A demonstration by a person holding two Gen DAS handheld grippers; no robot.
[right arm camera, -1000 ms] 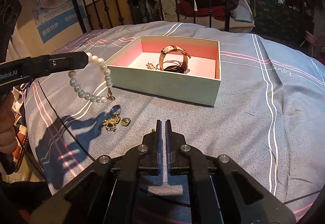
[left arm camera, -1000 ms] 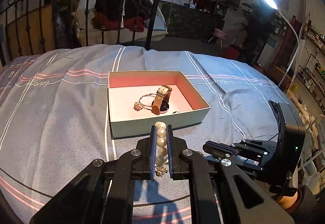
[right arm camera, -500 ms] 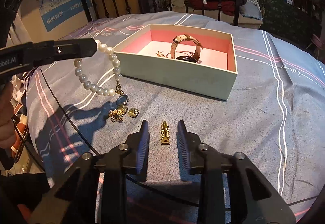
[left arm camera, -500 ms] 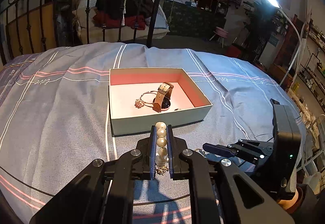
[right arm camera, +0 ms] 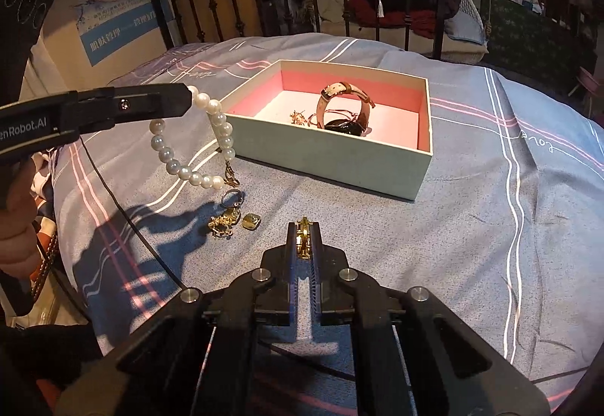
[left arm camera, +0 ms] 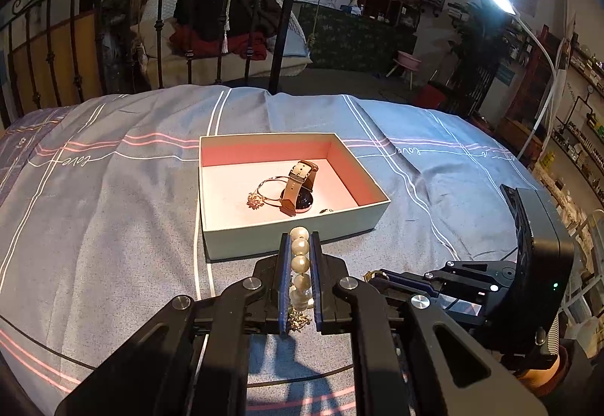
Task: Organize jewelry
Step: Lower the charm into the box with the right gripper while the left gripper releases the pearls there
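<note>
- Left gripper (left arm camera: 300,246): fingers pressed onto a pearl bracelet (right arm camera: 211,140); in the right wrist view the loop hangs from its tip at left of frame, above the bedspread (right arm camera: 490,227).
- Right gripper (right arm camera: 303,238): fingers nearly together, pinching a small gold piece (right arm camera: 302,236) at lower centre.
- Gold trinkets (right arm camera: 226,221) and a ring (right arm camera: 232,196) lie left of it.
- Box (left arm camera: 294,231), centre frame, holds a watch (left arm camera: 298,185) and bangle (left arm camera: 266,191).

Right gripper (right arm camera: 303,235) pinched on a small gold piece (right arm camera: 302,238), low over the bedspread (right arm camera: 472,227). Left gripper (right arm camera: 187,99) clamps the pearl bracelet (right arm camera: 211,148), loop dangling. Gold charms (right arm camera: 226,221) lie loose beneath it. Box (right arm camera: 339,155) holds a watch (right arm camera: 341,110).
</note>
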